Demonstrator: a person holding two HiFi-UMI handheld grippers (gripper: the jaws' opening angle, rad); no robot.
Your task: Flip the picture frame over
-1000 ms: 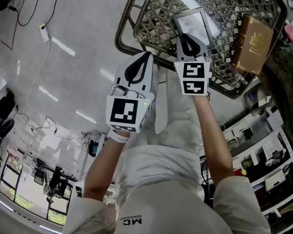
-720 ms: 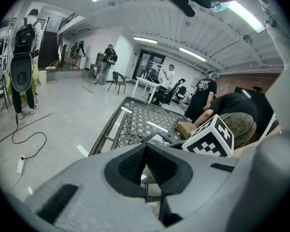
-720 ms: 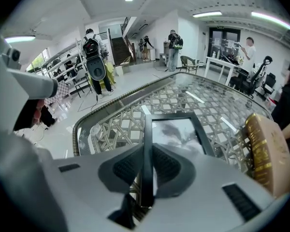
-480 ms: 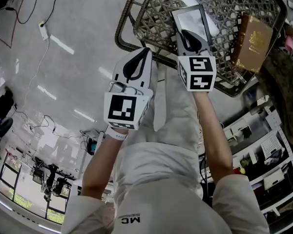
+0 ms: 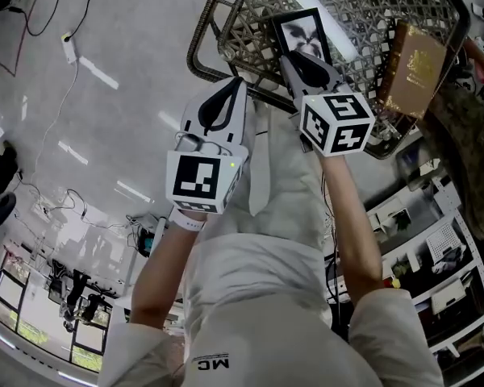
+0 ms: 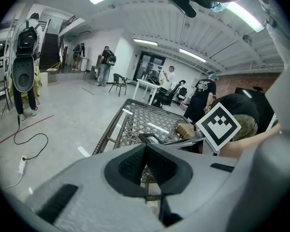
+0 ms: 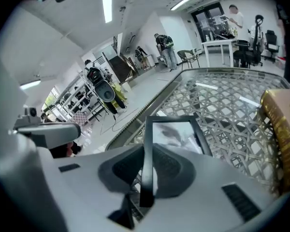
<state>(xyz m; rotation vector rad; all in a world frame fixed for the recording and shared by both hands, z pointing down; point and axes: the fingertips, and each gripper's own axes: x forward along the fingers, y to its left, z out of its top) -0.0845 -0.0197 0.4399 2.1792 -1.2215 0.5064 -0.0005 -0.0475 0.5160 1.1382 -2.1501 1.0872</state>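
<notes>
A black picture frame (image 5: pixel 301 32) stands tilted above the lattice table top (image 5: pixel 363 6), its picture side showing. My right gripper (image 5: pixel 297 58) is shut on the frame's near edge. In the right gripper view the frame (image 7: pixel 176 132) runs edge-on between the jaws of that gripper (image 7: pixel 147 151), which clamp its left rail. My left gripper (image 5: pixel 235 93) hovers at the table's near rim, shut, with nothing in it. From the left gripper view its jaws (image 6: pixel 145 149) meet at the tips, and the frame (image 6: pixel 150 139) shows just beyond them.
A gold-patterned book (image 5: pixel 418 59) lies at the table's right side, close to the frame, and shows again as the book (image 7: pixel 281 124) in the right gripper view. The table's round rim (image 5: pixel 206 31) curves past the left gripper. Cables lie on the grey floor (image 5: pixel 105 79).
The right gripper has risen and rolled, taking the frame with it. The frame has tipped up off the table, and its picture now shows. The left gripper has stayed put.
</notes>
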